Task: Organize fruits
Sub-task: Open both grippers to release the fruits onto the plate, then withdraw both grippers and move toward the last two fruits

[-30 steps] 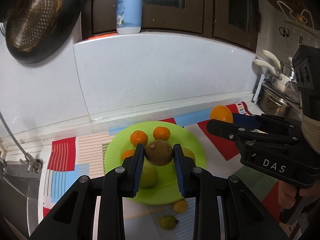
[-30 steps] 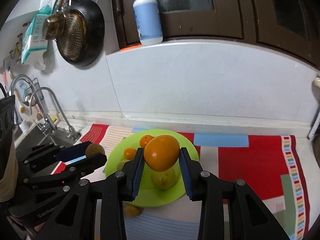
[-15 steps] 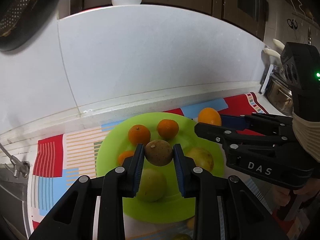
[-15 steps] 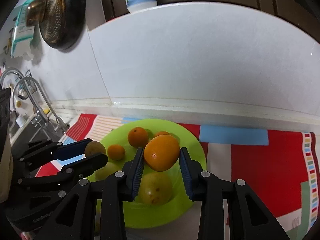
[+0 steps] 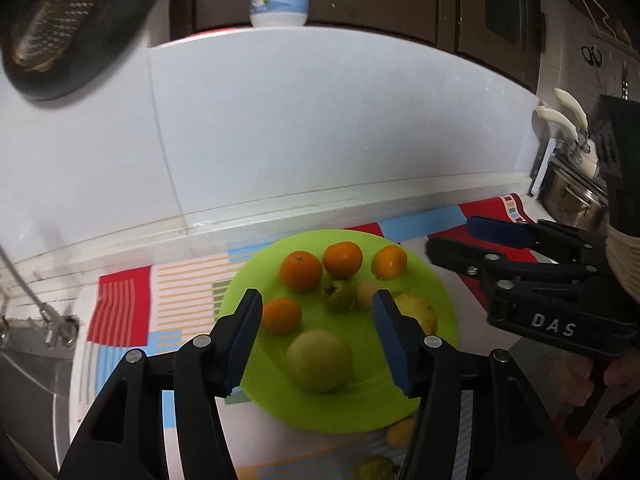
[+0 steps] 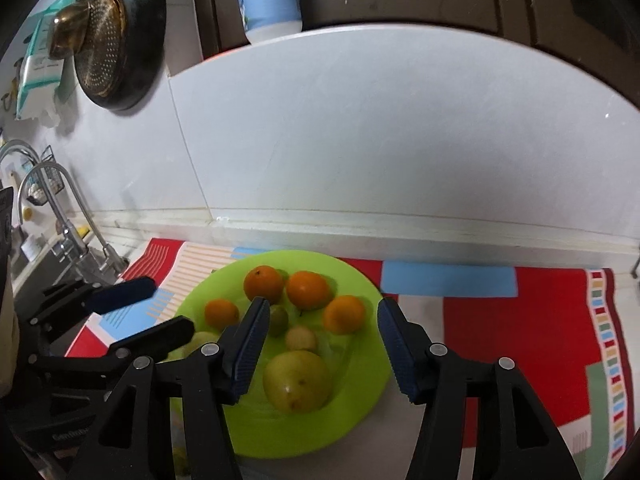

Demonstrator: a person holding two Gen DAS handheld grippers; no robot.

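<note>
We hold the left claw [image 5: 316,332] wide and empty above the green plate [image 5: 436,280], its pads straddling the brown-green fruit [image 5: 338,295] and the pale small fruit [image 5: 366,294] at the plate's middle. The right claw [image 6: 320,334] is equally wide and empty, hovering over the plate's right half near the orange [image 6: 344,314]. Three oranges line the plate's far edge and one sits at its left edge [image 5: 282,316], with two large green fruits [image 5: 320,360] toward the near edge, so the plate gathers everything. Two small fruits [image 5: 400,432] lie on the striped mat [image 5: 124,300] just off the plate's near edge; we judge those come next.
</note>
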